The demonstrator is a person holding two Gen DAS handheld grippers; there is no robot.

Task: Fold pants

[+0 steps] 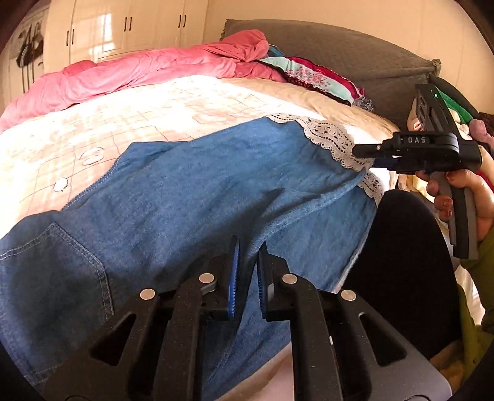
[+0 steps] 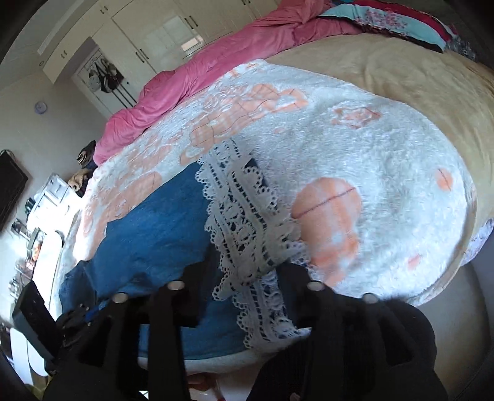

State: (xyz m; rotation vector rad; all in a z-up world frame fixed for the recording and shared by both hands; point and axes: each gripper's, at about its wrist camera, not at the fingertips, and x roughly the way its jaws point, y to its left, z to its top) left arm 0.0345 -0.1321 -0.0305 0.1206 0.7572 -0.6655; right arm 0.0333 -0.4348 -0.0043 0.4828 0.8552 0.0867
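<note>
Blue denim pants (image 1: pixel 191 191) with white lace hems (image 1: pixel 330 138) lie spread on the bed. My left gripper (image 1: pixel 248 246) is shut on a raised fold of the denim near the front edge; a back pocket shows at the left. My right gripper (image 1: pixel 367 154) is at the lace hem end and pinches the fabric there. In the right wrist view the lace hem (image 2: pixel 247 222) runs between the fingers of my right gripper (image 2: pixel 247 271) and the blue denim (image 2: pixel 160 222) lies to the left.
The bed has a white and peach fleece blanket (image 2: pixel 370 154) over a tan cover (image 1: pixel 324 98). A pink duvet (image 1: pixel 139 74) and patterned pillows (image 1: pixel 315 74) lie at the far side against a grey headboard (image 1: pixel 355 52). White wardrobes (image 1: pixel 123 27) stand behind.
</note>
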